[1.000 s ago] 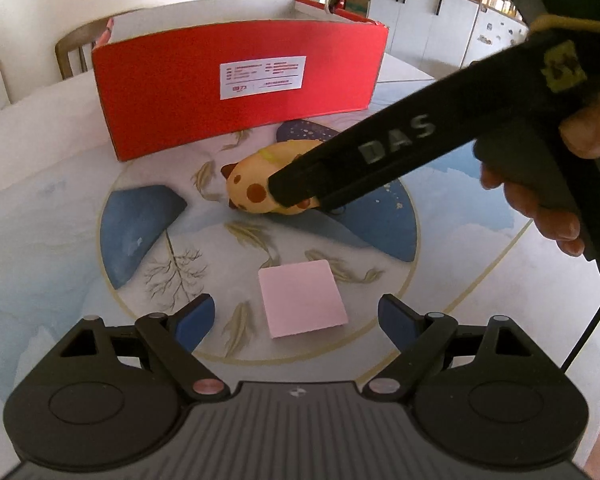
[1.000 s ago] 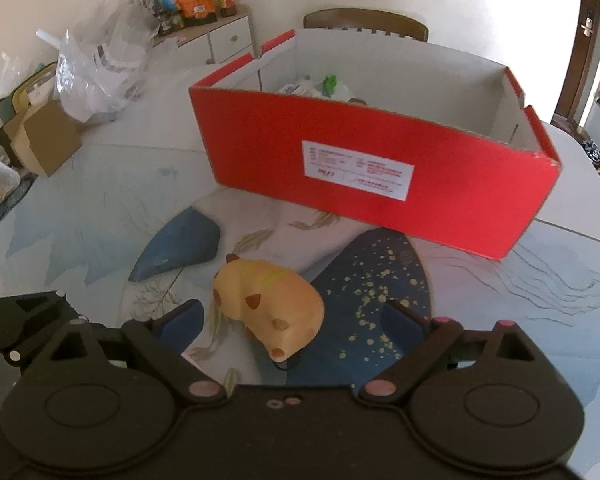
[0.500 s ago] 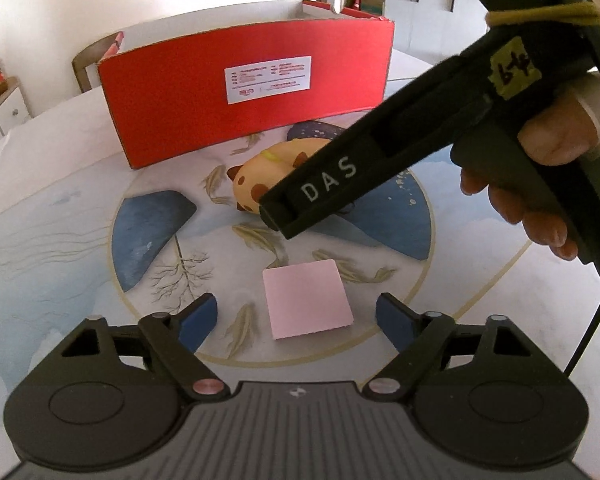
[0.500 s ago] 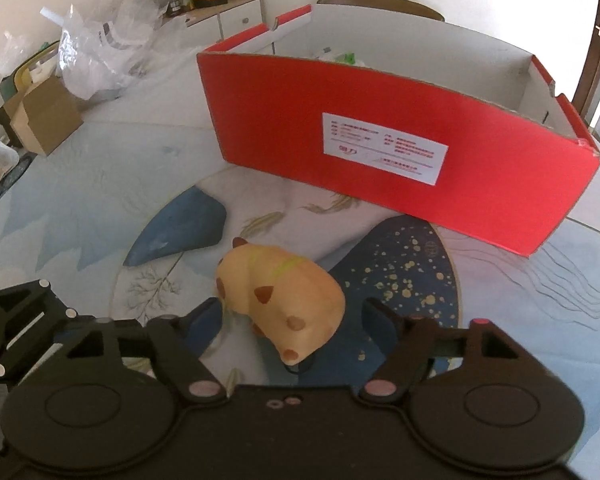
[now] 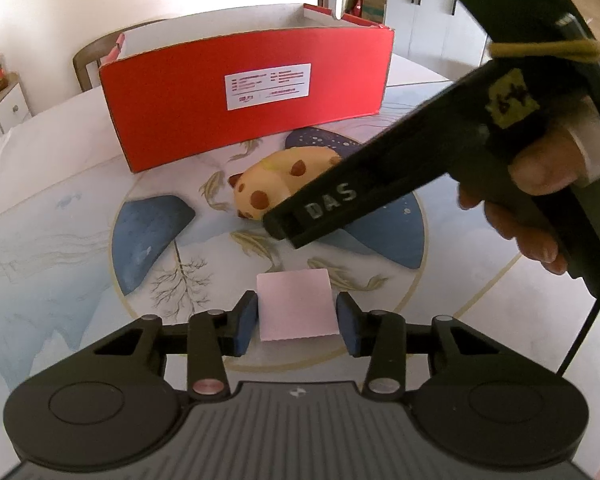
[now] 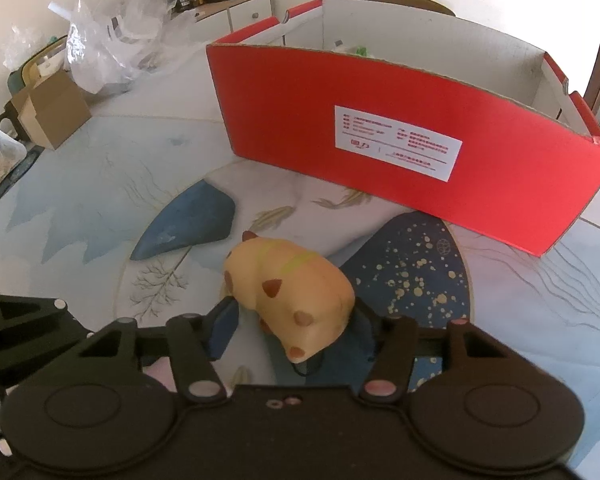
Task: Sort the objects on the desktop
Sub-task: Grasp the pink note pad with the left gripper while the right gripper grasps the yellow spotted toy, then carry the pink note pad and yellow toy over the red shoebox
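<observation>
On the left, the left gripper (image 5: 296,324) is closing around a pink sticky-note pad (image 5: 296,305) that lies flat on the painted table (image 5: 52,240); its blue pads (image 5: 246,322) stand just beside the pad's edges with slim gaps showing. To its right and farther off, the right gripper (image 6: 290,322) is closing on a yellow spotted animal toy (image 6: 292,288), its fingers at both flanks. Beyond stands the red cardboard box (image 6: 400,160).

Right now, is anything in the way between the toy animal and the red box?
Nothing visible: only bare patterned tabletop lies between the yellow spotted toy animal and the red cardboard box. The box's near wall stands upright, so the toy must go over it.
</observation>
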The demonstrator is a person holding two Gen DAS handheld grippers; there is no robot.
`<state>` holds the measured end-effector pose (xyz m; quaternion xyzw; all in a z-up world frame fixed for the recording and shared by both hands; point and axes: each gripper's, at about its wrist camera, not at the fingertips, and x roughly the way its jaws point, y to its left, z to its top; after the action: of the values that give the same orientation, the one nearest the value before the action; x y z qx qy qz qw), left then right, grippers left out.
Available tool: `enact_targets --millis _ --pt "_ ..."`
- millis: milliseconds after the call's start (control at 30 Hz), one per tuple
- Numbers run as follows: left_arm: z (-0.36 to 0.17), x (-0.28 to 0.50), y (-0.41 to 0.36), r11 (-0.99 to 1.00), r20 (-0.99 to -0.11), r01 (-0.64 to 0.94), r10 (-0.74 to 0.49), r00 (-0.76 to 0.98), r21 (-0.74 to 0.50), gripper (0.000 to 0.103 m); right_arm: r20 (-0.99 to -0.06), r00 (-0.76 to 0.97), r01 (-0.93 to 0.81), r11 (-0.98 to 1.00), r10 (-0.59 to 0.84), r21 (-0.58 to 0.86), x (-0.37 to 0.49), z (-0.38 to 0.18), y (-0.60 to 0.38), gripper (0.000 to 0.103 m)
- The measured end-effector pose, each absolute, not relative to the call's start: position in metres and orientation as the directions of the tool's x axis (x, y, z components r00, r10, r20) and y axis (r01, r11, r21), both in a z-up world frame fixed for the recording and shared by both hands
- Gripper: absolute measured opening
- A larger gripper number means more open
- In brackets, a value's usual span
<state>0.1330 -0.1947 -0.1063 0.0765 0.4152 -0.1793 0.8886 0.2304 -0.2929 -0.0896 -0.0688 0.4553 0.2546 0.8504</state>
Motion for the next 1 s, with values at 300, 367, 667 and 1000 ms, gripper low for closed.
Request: enact_targets --millis 300,367,667,1000 --pt "-0.106 0.133 -0.184 0.937 -0.765 0.347 -0.253 0.592 -0.041 0.042 -0.793 0.459 -0.472 0.866 0.401 0.165 0.230 -0.083 -0.315 0.056" --pt "-0.103 0.134 -0.182 0.941 -0.760 0.333 -0.257 0.597 -0.057 0.042 -0.788 0.461 -0.471 0.865 0.408 0.172 0.229 -0.079 -0.321 0.056" --pt "-0.074 0.142 -0.173 0.957 -0.722 0.271 -0.259 0.641 -0.103 0.042 -0.769 0.482 -0.474 0.863 0.419 0.173 0.229 -0.051 -0.347 0.055" --pt "-0.023 0.170 -0.164 0.963 -0.665 0.216 -0.269 0.696 -0.163 0.042 -0.731 0.524 -0.483 0.859 0.437 0.167 0.241 -0.005 -0.371 0.055"
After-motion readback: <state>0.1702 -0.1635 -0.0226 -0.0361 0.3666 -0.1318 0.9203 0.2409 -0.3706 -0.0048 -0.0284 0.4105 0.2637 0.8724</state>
